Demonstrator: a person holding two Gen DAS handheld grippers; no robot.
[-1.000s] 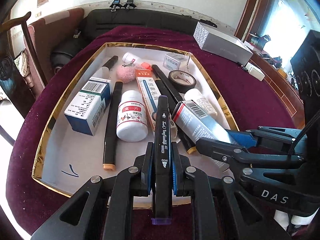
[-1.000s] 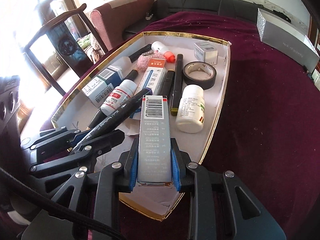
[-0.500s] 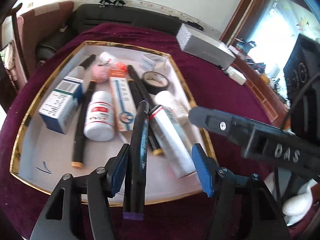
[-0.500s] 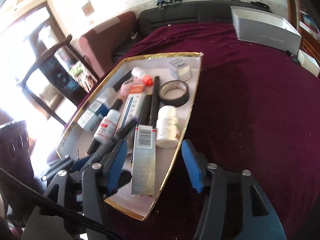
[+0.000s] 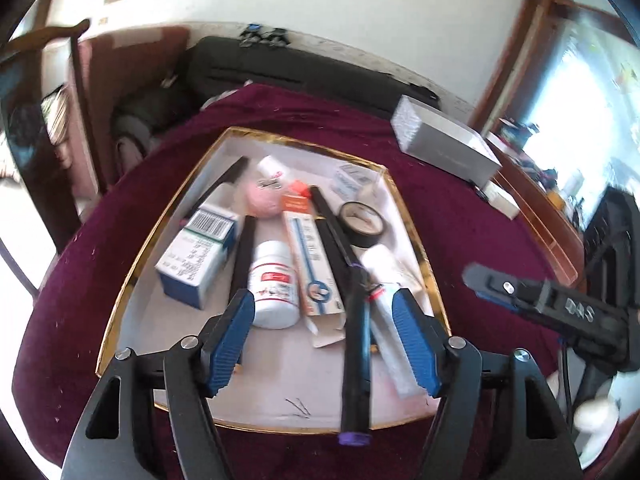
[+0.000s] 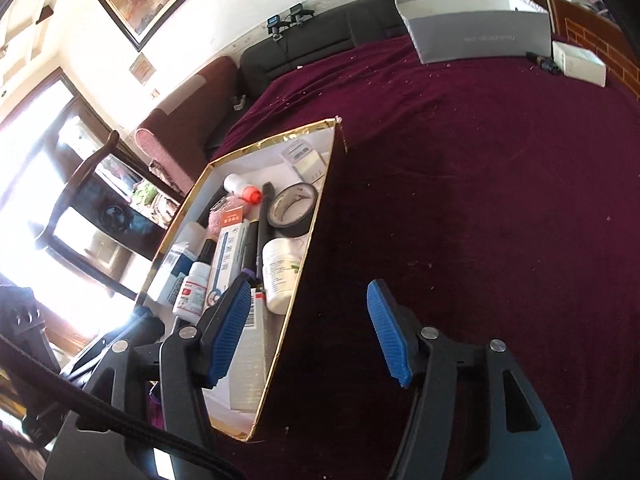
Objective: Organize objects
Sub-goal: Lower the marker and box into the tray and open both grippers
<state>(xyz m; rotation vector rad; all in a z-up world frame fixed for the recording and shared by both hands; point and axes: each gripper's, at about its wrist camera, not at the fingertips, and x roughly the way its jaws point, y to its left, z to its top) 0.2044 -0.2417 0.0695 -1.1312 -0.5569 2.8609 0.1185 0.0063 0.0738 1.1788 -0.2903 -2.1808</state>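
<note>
Jaws stand apart on left gripper and right gripper (both empty); black marker lies in gold-rimmed white tray.

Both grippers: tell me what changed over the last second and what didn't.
The left gripper opened and let go of the black marker, which now lies in the gold-rimmed tray with its purple end over the near rim. The right gripper released the long barcoded box into the tray and swung right, over the maroon cloth. Both jaws stand wide. The bottles, tape roll and other boxes stayed put.
</note>
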